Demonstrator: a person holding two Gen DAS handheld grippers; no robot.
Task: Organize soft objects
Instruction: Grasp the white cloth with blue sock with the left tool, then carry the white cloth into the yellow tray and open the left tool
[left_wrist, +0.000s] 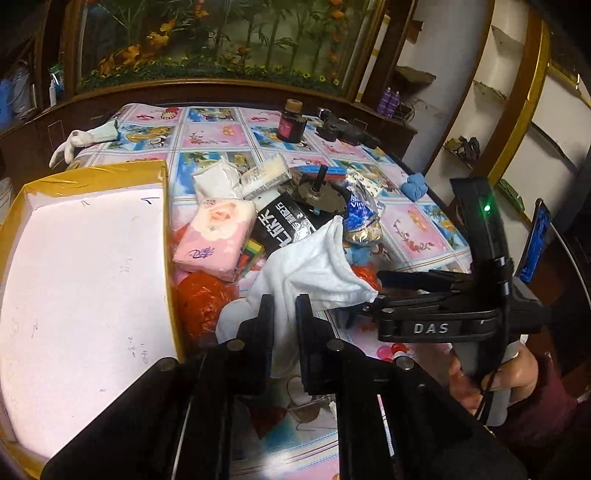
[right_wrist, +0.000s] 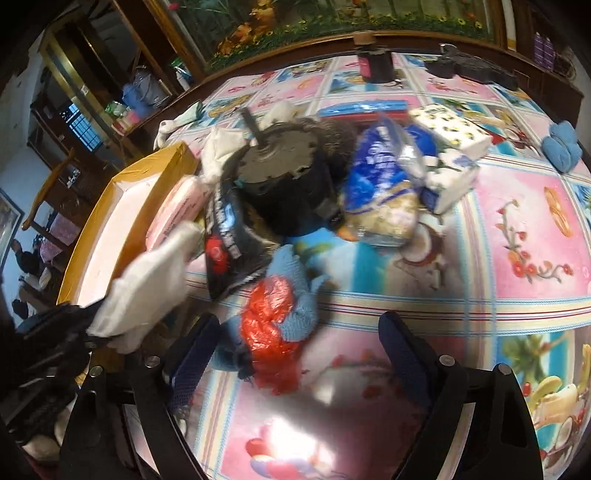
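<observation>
My left gripper (left_wrist: 285, 314) is shut on a white cloth (left_wrist: 314, 269) and holds it above the table, just right of the yellow-rimmed box (left_wrist: 164, 206) with a white floor. The cloth also shows in the right wrist view (right_wrist: 147, 291), at the left by the box (right_wrist: 147, 166). My right gripper (right_wrist: 299, 343) is open and empty over the tablecloth; a red plastic bag (right_wrist: 269, 314) and a light blue knit cloth (right_wrist: 295, 288) lie between its fingers. In the left wrist view the right gripper (left_wrist: 380, 291) is at the cloth's right corner.
A pile sits mid-table: pink tissue pack (left_wrist: 214, 236), black packet (left_wrist: 284, 221), dark motor (right_wrist: 280, 173), blue snack bag (right_wrist: 384, 184), floral tissue pack (right_wrist: 450, 162). A dark jar (left_wrist: 291, 122), a white glove (left_wrist: 85, 140) and a blue cloth (left_wrist: 415, 184) lie further off.
</observation>
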